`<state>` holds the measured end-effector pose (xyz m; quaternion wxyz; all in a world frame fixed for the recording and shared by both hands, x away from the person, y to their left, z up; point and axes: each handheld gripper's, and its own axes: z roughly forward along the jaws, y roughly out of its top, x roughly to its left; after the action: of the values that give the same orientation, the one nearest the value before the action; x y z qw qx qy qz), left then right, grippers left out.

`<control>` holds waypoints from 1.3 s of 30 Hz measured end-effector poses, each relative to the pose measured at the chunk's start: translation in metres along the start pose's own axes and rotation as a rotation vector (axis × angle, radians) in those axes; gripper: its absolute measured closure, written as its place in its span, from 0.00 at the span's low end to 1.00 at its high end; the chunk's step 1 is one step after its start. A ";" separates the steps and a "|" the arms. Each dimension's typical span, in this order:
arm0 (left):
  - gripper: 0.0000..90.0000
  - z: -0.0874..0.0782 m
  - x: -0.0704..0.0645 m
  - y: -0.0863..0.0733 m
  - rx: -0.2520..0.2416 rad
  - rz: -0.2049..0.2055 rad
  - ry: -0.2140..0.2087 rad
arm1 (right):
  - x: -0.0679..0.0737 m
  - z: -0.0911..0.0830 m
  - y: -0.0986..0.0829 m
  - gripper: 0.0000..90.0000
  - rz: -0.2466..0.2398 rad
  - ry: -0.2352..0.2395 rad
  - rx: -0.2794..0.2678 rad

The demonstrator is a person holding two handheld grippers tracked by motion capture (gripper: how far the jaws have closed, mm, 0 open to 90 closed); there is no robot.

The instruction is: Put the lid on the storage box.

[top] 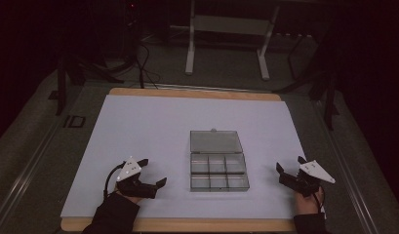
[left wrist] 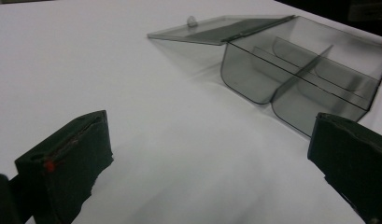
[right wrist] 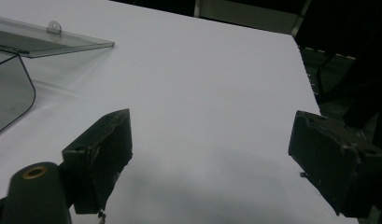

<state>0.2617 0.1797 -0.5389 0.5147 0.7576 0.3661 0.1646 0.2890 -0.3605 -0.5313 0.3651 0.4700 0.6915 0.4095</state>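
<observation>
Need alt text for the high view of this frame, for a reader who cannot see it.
A clear plastic compartment box sits open at the middle of a white table, its lid laid flat behind it. A person's left gripper and right gripper rest on either side, jaws open, touching nothing.

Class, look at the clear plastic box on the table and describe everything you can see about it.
The box is smoky, see-through plastic, with thin walls dividing it into six compartments in two rows of three, all apparently empty. Its lid is swung fully open, lying back flat on the far side, with a small latch tab on its free edge. It sits upright on the white sheet near the table's middle, between the two grippers; neither touches it.
</observation>
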 end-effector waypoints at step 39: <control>0.02 0.066 -0.006 0.085 0.217 -0.029 -0.163 | -0.001 0.001 0.000 0.15 0.009 0.016 0.009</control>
<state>0.3310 0.1147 -0.4890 0.4602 0.8144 0.3494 0.0544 0.2905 -0.3613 -0.5313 0.3557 0.4713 0.6941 0.4117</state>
